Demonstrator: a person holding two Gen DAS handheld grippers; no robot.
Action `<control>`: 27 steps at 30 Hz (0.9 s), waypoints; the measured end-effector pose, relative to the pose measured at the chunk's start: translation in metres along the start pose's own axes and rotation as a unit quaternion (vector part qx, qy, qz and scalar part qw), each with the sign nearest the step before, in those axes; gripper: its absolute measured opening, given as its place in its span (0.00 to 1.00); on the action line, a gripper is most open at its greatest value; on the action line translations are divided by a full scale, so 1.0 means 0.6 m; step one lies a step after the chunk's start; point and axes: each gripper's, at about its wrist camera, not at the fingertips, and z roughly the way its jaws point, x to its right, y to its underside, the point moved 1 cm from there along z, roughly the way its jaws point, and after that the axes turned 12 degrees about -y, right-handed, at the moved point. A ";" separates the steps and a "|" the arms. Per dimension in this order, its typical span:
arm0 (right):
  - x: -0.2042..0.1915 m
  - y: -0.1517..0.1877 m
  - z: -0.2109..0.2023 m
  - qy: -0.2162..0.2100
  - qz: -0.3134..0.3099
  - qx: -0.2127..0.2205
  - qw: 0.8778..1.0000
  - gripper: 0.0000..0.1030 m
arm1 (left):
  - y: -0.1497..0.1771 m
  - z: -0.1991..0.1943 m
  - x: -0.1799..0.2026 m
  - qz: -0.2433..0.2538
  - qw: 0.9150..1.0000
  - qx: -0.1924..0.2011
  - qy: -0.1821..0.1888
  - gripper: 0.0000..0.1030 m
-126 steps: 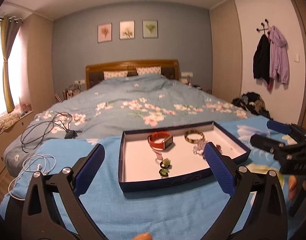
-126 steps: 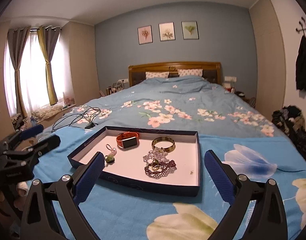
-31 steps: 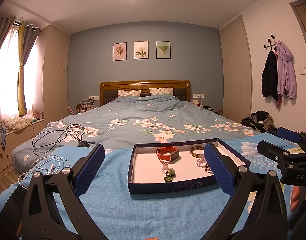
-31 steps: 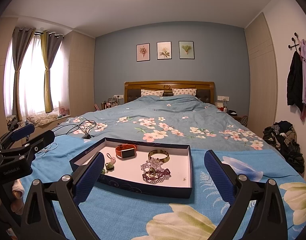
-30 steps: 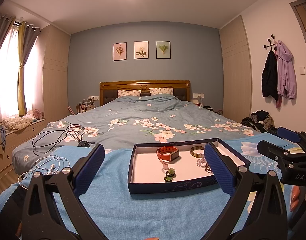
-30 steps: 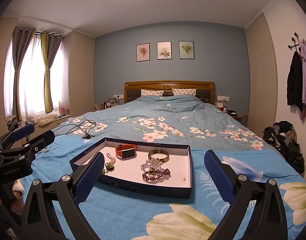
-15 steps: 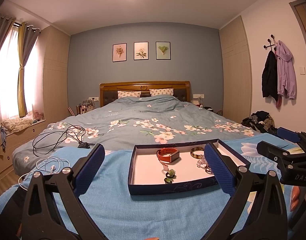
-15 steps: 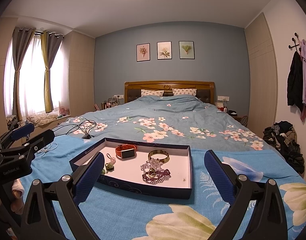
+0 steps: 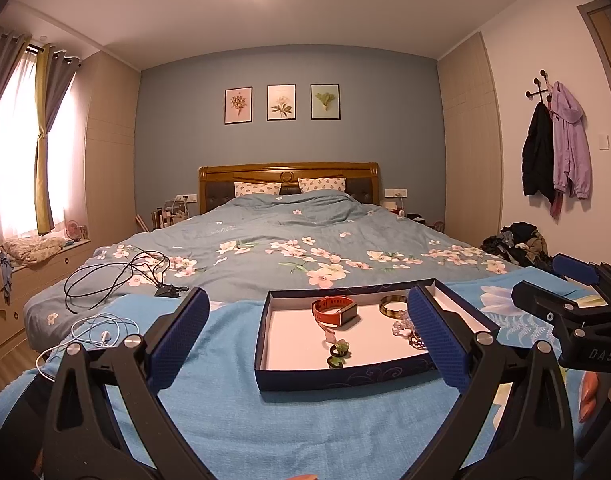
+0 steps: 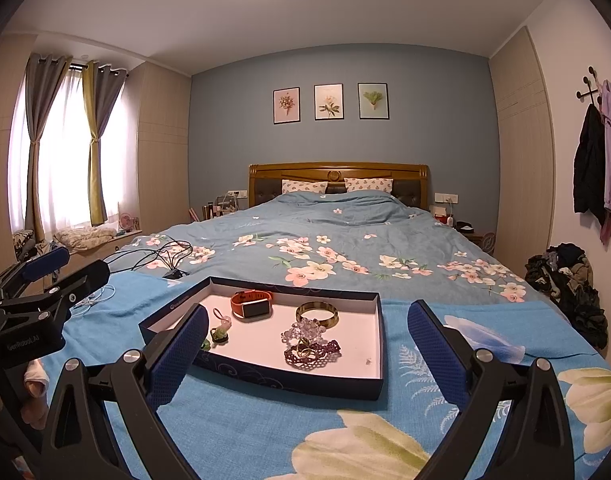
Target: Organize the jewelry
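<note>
— Where do your tongs stand?

— Both pairs are spread wide and carry nothing. The left tongs (image 9: pixel 307 320) and the right tongs (image 10: pixel 307 332) hover short of the tray (image 9: pixel 345 378), touching none of it.

— What has just changed?

— About four seconds ago you were closer in and tipped down over the tray. Since then you have drawn both pairs back and levelled them, so the whole bed and the far wall show. Over the last second almost nothing has shifted. The pieces in the tray lie just where they lay before.

— And where is the jewelry?

— All of it is inside the tray, which sits on the blue blanket (image 9: pixel 225 420) at the foot of the bed. The orange watch (image 10: pixel 252 305) is towards the back, with the gold bangle (image 10: pixel 317 314) beside it on the right. In front of the bangle the clear beads (image 10: pixel 305 330) and the dark lace band (image 10: pixel 311 354) overlap. There may be a ring tangled between them, but the view is too small for me to be sure. The green pieces (image 10: pixel 219 334) lie near the left wall.

— So what does that mean for the job?

— Your pull-back reads two ways. Either you are taking stock before sorting that heap, or you are stepping off with everything gathered in. The black cables (image 9: pixel 117 276) further up the bed play no part.
</note>
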 end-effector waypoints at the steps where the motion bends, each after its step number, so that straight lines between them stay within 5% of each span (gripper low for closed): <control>1: 0.000 0.000 0.000 0.001 -0.001 0.000 1.000 0.94 | 0.000 -0.001 0.000 -0.001 1.000 0.000 0.000 0.95; 27: 0.001 0.000 0.000 0.001 0.000 -0.001 1.000 0.94 | 0.004 0.000 0.003 0.000 1.000 -0.002 0.000 0.95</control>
